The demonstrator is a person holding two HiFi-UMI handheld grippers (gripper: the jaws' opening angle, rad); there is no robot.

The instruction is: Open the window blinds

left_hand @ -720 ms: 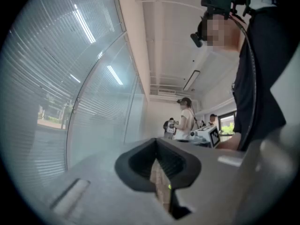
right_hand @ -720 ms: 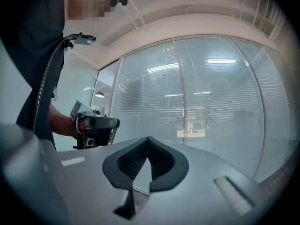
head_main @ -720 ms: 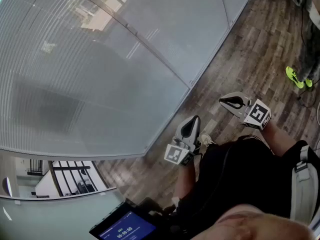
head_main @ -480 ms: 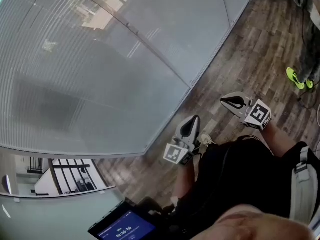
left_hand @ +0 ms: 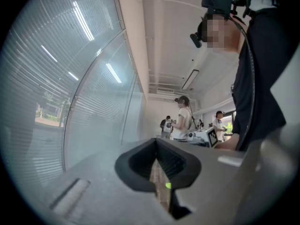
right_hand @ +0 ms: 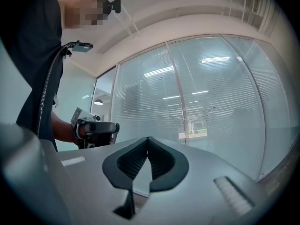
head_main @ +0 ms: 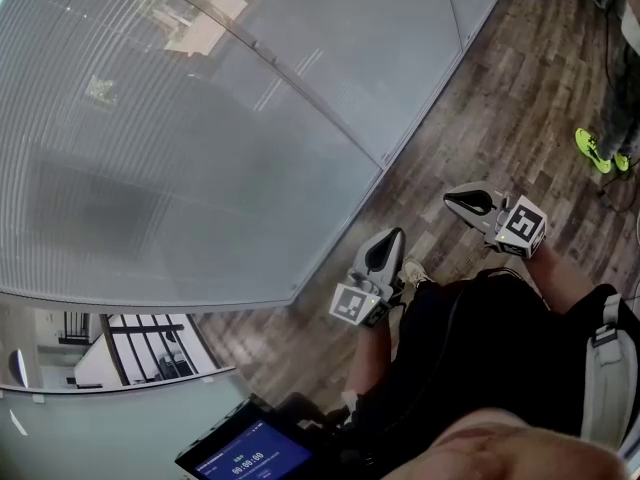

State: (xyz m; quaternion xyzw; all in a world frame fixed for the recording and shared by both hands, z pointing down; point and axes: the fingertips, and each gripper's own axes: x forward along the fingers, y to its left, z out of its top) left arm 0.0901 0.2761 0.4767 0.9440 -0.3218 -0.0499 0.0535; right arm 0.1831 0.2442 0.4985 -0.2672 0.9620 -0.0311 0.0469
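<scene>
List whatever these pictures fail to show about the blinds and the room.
- Cord or wand for the blinds: in no view; the edges cut the blinds off.
- Print on the screen, head view: too small.
- Wearer of the green shoes, head view: cut off by the right edge.
- The distant people, left gripper view: too small to tell their actions.

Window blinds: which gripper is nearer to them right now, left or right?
Left. The left gripper is held close beside the window blinds, not touching them. The right gripper is farther out over the wood floor, also clear of them.
</scene>
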